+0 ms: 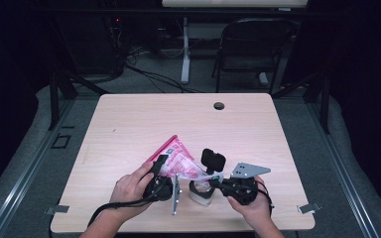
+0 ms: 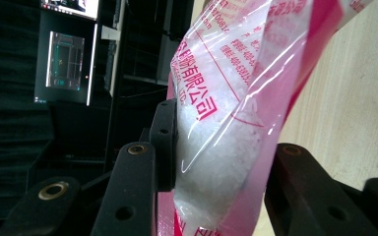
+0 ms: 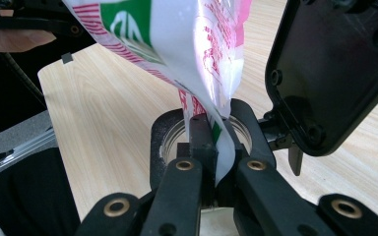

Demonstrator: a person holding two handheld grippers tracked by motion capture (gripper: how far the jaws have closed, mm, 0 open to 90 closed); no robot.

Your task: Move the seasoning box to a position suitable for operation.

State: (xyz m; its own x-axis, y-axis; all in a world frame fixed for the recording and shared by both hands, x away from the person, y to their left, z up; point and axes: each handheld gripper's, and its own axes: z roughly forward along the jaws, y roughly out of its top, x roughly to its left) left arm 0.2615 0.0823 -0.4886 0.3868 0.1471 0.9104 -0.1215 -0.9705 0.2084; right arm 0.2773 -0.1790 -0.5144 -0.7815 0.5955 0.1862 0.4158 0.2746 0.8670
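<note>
Item: one pink-printed bag (image 1: 178, 159) of white crystals, lower centre of the high view, held tilted above an open jar (image 1: 201, 192) with a flip lid on the table (image 1: 129, 124). We hold its body clamped in the left gripper (image 2: 216, 167) fingers and its lower corner pinched in the right gripper (image 3: 215, 164) fingers over the jar mouth. Status, as we judge it: bag positioned for pouring; little visible in the jar, so filling remains.

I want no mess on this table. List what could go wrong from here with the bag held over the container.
1. The right gripper pinches only the thin lower corner of the pink-and-white printed plastic bag over the open-mouthed clear container; the film could slip free.
2. The white granules bulge inside the bag between the left gripper jaws; squeezing harder might burst it.
3. The container's black flip lid stands open beside the bag and could deflect pouring onto the light wooden table.
</note>
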